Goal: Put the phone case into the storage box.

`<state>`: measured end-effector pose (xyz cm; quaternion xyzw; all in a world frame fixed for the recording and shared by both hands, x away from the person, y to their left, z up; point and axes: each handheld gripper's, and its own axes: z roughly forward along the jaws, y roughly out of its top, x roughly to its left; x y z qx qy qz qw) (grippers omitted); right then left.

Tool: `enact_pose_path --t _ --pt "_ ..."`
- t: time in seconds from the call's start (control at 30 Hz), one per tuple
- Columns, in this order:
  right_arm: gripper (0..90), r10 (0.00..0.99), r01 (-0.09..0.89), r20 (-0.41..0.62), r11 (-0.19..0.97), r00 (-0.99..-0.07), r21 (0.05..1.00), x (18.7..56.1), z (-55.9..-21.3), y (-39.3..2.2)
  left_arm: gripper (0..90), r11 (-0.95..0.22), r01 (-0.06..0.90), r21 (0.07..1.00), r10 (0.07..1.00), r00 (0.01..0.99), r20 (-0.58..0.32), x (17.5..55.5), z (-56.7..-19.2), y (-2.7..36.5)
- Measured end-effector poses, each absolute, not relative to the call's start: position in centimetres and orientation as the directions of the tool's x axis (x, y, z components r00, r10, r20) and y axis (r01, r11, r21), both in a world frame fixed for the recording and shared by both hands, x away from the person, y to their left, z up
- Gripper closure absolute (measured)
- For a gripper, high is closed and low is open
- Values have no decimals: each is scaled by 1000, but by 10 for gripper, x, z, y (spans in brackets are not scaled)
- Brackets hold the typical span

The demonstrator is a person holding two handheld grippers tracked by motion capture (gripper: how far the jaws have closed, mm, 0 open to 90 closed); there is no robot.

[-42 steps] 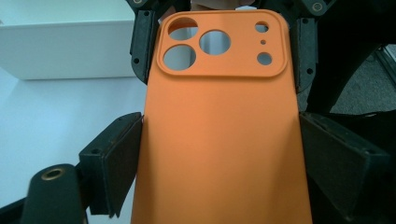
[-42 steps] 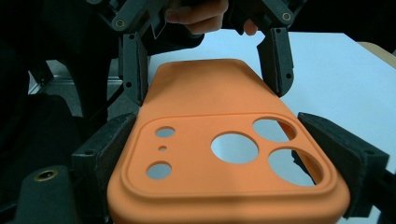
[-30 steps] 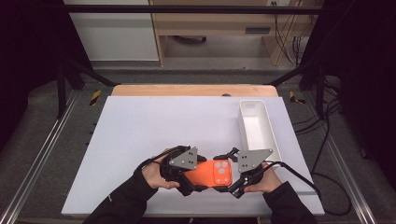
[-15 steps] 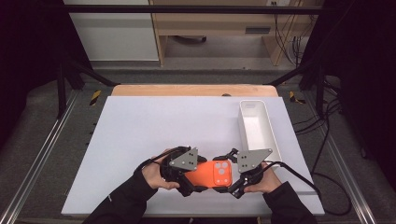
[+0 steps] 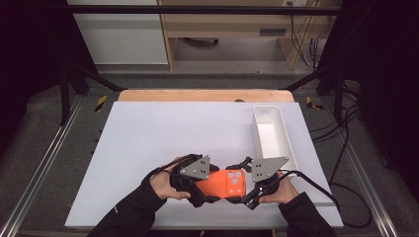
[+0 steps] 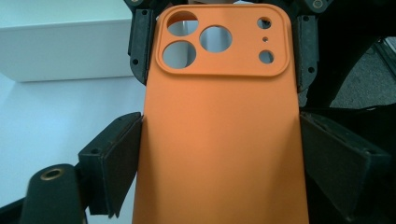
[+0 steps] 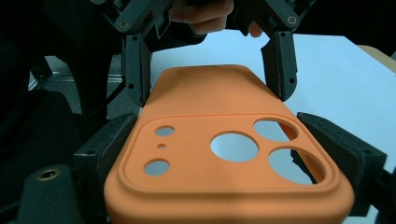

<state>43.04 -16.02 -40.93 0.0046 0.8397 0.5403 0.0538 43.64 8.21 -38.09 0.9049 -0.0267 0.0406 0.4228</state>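
Near table edge: orange phone case (image 5: 225,183) held level just above the white table top (image 5: 163,138), camera cut-outs toward the right gripper (image 5: 245,193).
Left gripper (image 5: 210,190): clamped on the plain end of the case, pads (image 6: 122,154) pressed to both long edges.
Right gripper: jaws just finished closing on the cut-out end; pads (image 7: 114,140) now tight against both sides.
Change: compared with a second ago, hands and case sit in the same spot; only the right grip has tightened.
Meaning: case now pinned at both ends, likely ready to be flexed, turned or carried as one piece.
Edges: front table edge close under the wrists; white bin (image 5: 272,134) just beyond the right gripper.
Open room: wide bare surface ahead and to the left; little slack toward the person.
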Motion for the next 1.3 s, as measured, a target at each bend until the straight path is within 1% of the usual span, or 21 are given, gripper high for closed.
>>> enact_pose_path --t 0.07,0.2,0.5,0.6,0.8,1.03,1.3 --pt "165 72 -44 -82 420 -994 906 431 -409 -161 146 -642 -89 762 -8 994 110 436 -381 82" --pt "165 76 -33 -71 417 -995 908 431 -408 -162 118 -631 -79 772 7 994 108 437 -379 83" --pt "164 93 -27 -76 445 -993 895 432 -405 -165 92 -607 -26 794 67 994 83 438 -369 98" --pt "164 101 -28 -82 450 -991 892 433 -403 -167 59 -608 -8 794 98 992 85 439 -369 102" --pt "164 109 -25 -86 471 -990 882 434 -398 -172 36 -615 27 788 133 989 70 440 -374 110" --pt "164 112 -17 -85 503 -990 864 434 -392 -177 22 -622 57 781 142 989 40 440 -384 117" --pt "163 113 -5 -80 551 -990 835 435 -384 -181 17 -654 68 754 135 990 27 439 -394 116"
